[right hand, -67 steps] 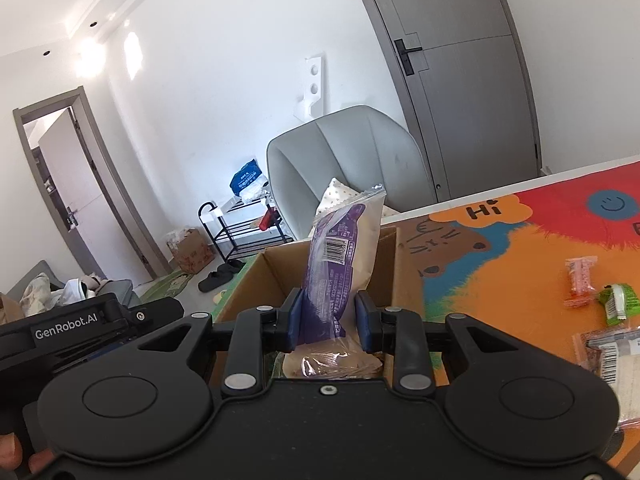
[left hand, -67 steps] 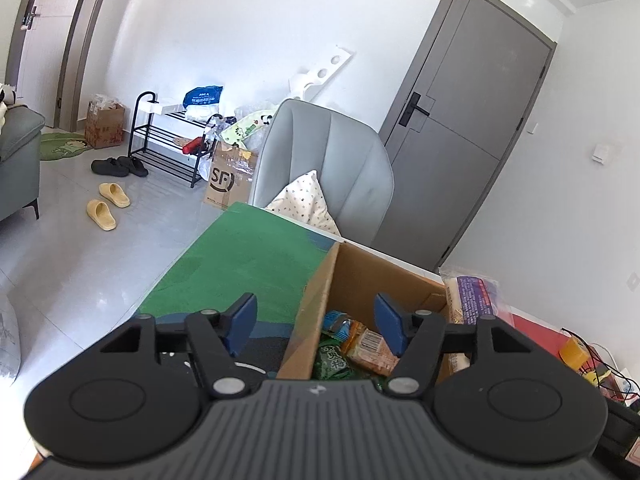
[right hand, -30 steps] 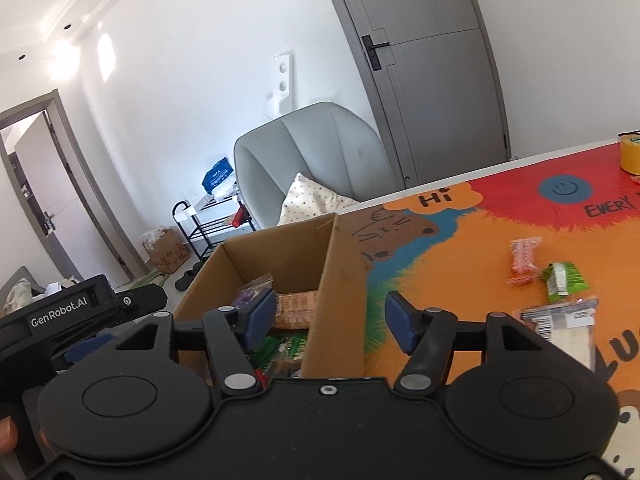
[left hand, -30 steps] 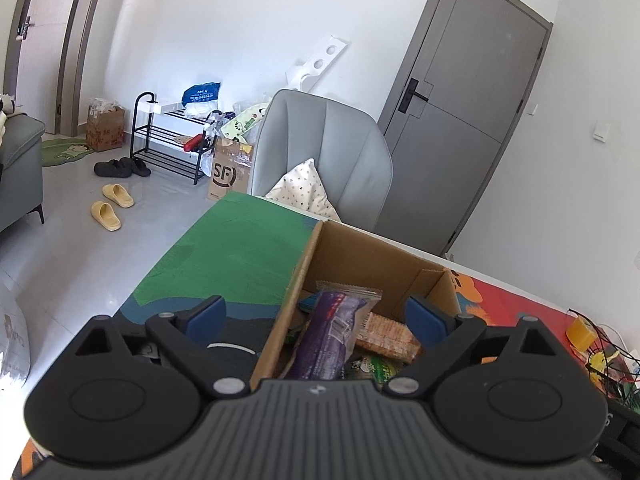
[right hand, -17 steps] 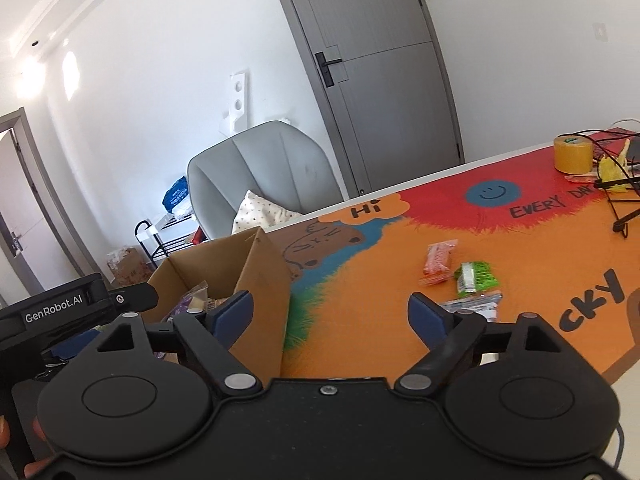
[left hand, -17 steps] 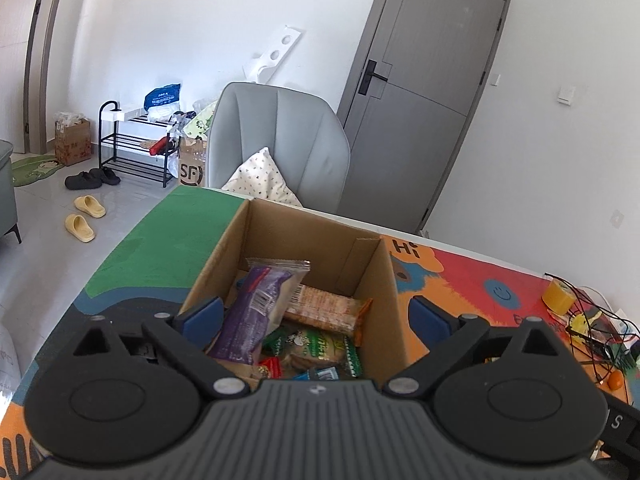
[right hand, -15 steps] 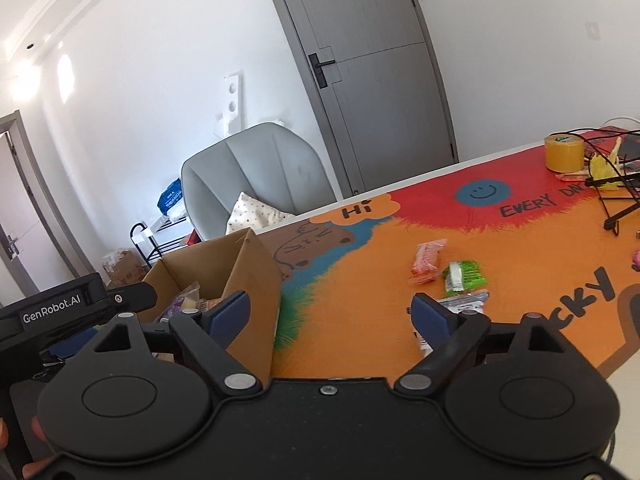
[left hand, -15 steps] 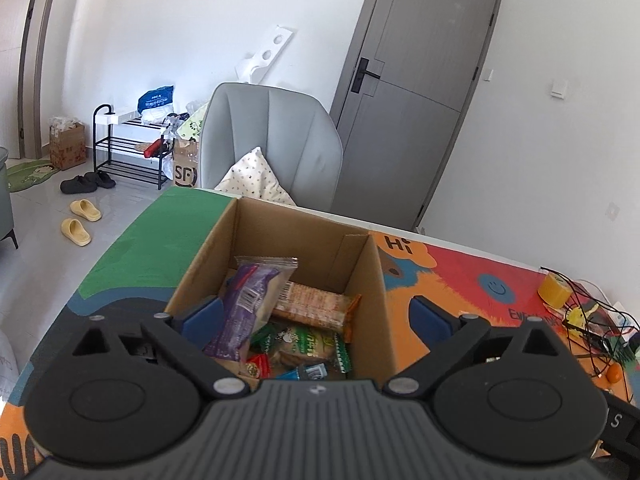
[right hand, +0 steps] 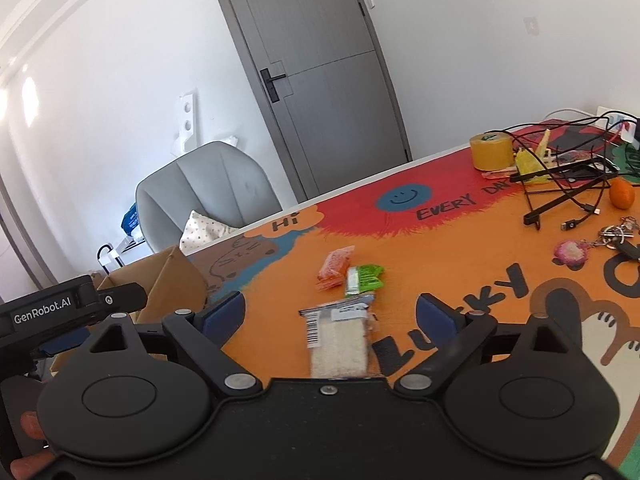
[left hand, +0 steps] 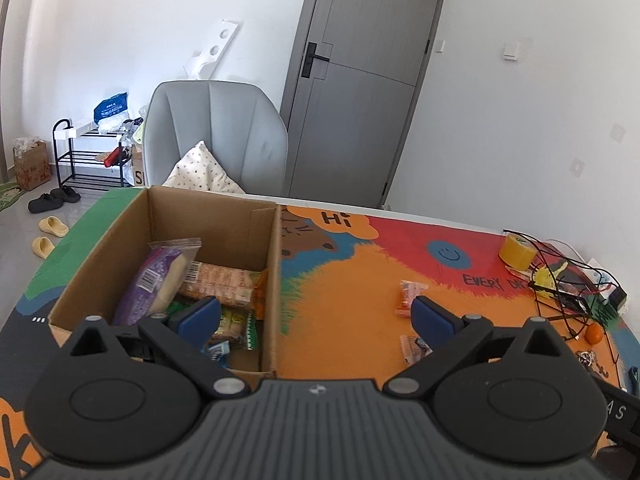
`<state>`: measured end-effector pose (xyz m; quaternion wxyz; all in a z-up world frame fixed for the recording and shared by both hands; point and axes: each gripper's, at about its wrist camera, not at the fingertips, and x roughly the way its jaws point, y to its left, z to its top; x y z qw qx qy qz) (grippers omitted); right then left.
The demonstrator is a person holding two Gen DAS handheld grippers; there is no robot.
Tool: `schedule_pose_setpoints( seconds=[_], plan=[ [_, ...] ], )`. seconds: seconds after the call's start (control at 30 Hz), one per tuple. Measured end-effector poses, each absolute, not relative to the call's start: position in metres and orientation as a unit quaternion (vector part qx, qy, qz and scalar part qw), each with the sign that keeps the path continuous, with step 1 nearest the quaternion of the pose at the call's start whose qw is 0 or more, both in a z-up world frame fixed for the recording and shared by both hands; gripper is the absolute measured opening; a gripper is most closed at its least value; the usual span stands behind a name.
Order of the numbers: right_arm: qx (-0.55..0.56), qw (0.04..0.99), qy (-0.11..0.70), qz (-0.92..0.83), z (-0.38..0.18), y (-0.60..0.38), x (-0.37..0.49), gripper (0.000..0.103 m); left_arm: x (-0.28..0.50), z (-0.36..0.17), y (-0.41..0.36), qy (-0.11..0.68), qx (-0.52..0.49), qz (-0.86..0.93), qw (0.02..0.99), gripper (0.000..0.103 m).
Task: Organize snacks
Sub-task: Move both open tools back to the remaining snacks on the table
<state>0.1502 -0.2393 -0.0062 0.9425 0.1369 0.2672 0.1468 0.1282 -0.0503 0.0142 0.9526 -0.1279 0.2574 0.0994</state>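
Loose snacks lie on the colourful cartoon-print table (right hand: 440, 248): an orange packet (right hand: 335, 267), a green packet (right hand: 363, 278) and a clear rice-cake pack (right hand: 339, 336), beside the open brown cardboard box (left hand: 276, 280) of snacks. Left gripper (left hand: 316, 318) jaws stand wide, empty; right gripper (right hand: 330, 314) jaws are opening over the rice-cake pack. A tangle of black cables (right hand: 568, 184) sits well apart.

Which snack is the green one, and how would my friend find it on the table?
Start at the cardboard box on the colourful mat and look across the orange part toward the tape roll. Three loose snacks lie together there; the green packet is in the middle, touching the orange packet and beyond the clear bag. It is the only bright green one.
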Motion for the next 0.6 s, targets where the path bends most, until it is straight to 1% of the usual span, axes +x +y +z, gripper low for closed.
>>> schedule_pose_setpoints(
  seconds=[0.2,0.6],
  plan=[
    [0.154,0.942,0.27,0.126,-0.017,-0.268,0.153,0.093,0.138,0.011,-0.077,0.262,-0.11,0.077,0.956,0.101],
    [0.175,0.937,0.281,0.108,-0.035,-0.297,0.159,0.092,0.164,-0.015,-0.116,0.295,-0.096,0.059,0.949,0.101]
  ],
)
